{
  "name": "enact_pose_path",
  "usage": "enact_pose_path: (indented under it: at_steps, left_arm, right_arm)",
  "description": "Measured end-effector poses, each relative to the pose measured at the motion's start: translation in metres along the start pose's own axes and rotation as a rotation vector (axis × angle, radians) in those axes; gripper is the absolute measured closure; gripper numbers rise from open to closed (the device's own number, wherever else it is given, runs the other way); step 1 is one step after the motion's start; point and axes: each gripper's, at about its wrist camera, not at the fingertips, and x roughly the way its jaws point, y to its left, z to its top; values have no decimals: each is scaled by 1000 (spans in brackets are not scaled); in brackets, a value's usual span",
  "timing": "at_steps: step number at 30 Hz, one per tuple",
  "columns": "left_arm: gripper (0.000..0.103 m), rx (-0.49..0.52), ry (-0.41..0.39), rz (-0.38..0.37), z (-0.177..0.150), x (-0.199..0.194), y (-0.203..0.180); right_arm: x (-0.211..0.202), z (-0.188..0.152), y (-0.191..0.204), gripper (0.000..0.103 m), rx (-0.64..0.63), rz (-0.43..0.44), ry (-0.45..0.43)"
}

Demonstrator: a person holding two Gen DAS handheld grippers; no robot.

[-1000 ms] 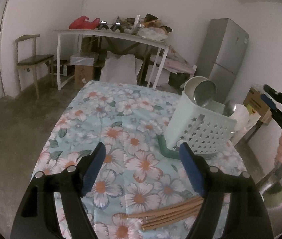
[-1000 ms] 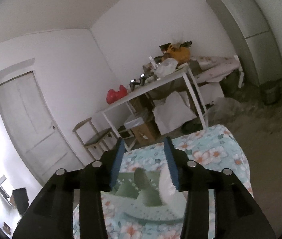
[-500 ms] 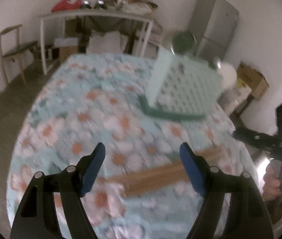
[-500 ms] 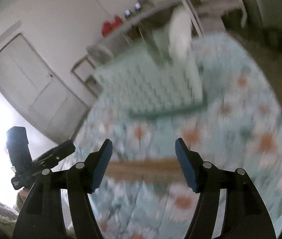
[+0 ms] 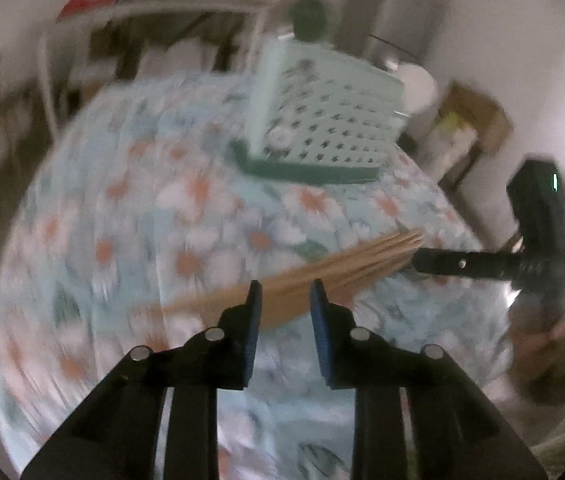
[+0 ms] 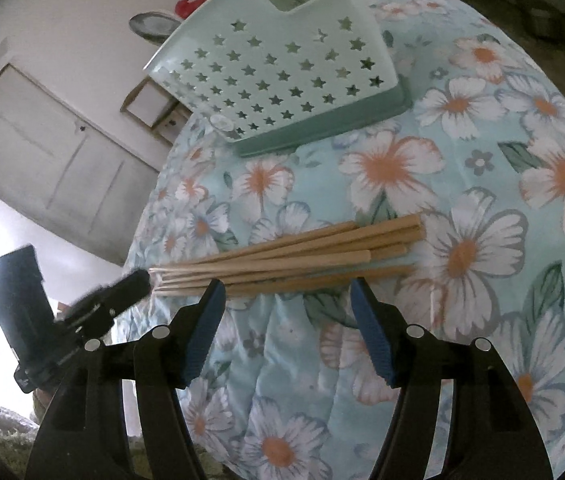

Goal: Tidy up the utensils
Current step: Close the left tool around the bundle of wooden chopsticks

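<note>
A bundle of several wooden chopsticks [image 6: 294, 256] lies across the floral tablecloth [image 6: 462, 160]. Behind it stands a mint green utensil holder [image 6: 282, 76] with star holes and a dark base. My right gripper [image 6: 288, 292] is open, its blue pads just short of the bundle's middle, nothing between them. In the blurred left wrist view my left gripper [image 5: 285, 296] is closing, jaws narrow, with the chopsticks [image 5: 322, 272] showing in the gap at its tips. I cannot see the pads pressing on them. The holder [image 5: 330, 120] stands beyond.
A ladle bowl [image 6: 150, 26] and a white utensil stick out of the holder. A person's hand [image 5: 542, 332] holds the right gripper [image 5: 422, 264] by the bundle's thick ends. The left gripper [image 6: 138, 280] sits at the thin ends. Floor lies beyond the table edges.
Both grippers have dropped toward the chopsticks and tilted down. The left jaws have narrowed sharply since half a second ago. The right jaws stand wider than a second ago.
</note>
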Motion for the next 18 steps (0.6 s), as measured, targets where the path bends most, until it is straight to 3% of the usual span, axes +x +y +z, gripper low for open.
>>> enact_pose_path:
  at_steps: [4,7,14,18]
  left_arm:
    - [79,355,-24,45,14,11,-40]
    - [79,544,14,33,15,31,-60]
    - [82,721,89,-37,22,60,-77]
    - [94,754,125,-53,24,74,-80]
  right_arm:
    - [-10,1,-5,41,19,-16,-20]
    - [-16,1,-10,41,36,-24,-37]
    - [-30,0,-26,44,85,-24,-51]
    - [-32,-1,-33,47,116,-11,-46]
